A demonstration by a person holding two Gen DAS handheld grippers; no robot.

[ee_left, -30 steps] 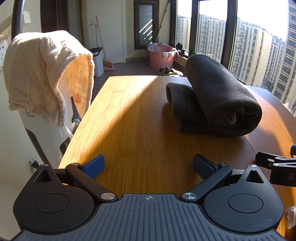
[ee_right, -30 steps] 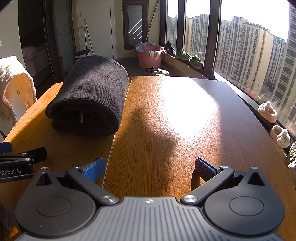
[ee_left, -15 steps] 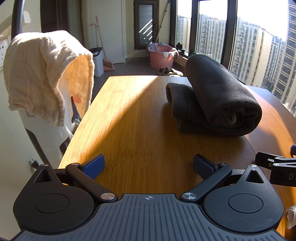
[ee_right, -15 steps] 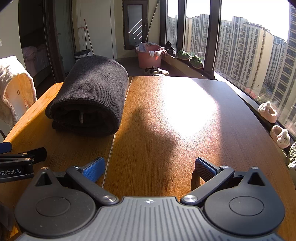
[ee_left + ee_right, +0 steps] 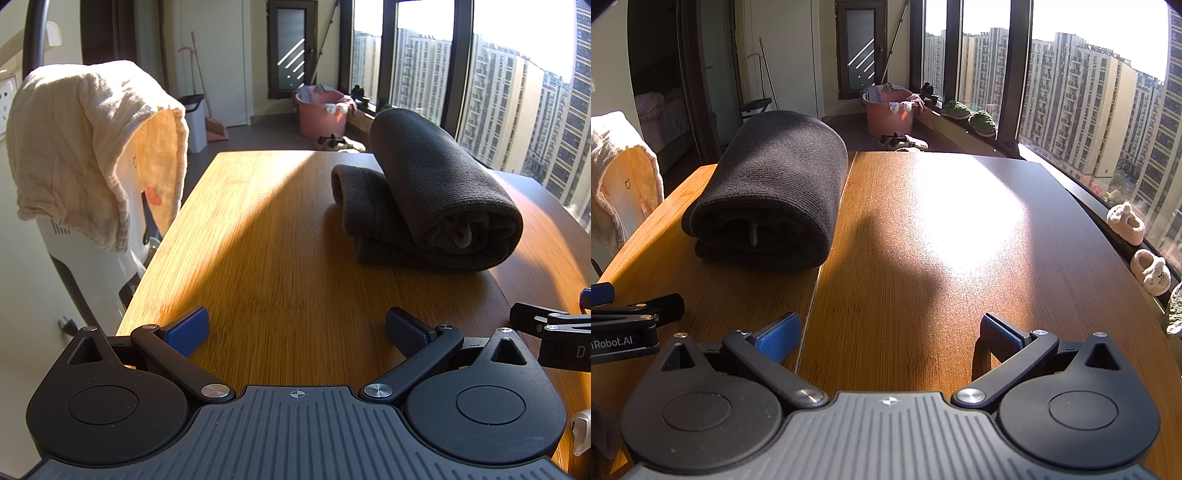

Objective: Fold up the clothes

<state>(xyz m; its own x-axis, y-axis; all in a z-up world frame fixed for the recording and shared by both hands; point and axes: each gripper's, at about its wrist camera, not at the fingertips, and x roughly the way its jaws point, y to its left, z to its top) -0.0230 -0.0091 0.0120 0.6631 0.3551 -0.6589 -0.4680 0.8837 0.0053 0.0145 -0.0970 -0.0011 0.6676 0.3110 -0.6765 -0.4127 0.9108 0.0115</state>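
Jaws on both the left gripper and right gripper are staying spread and empty, nothing shifting since a second ago. At frame centre, the rolled dark garment is lying untouched on the tabletop, apparently finished.

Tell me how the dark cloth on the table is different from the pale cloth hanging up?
The dark cloth is charcoal grey; the pale cloth is cream. The dark cloth is rolled into a thick bundle, while the pale cloth hangs loose and rumpled. The dark cloth lies on the wooden table; the pale cloth is draped over a white appliance beside it. Neither gripper touches either.
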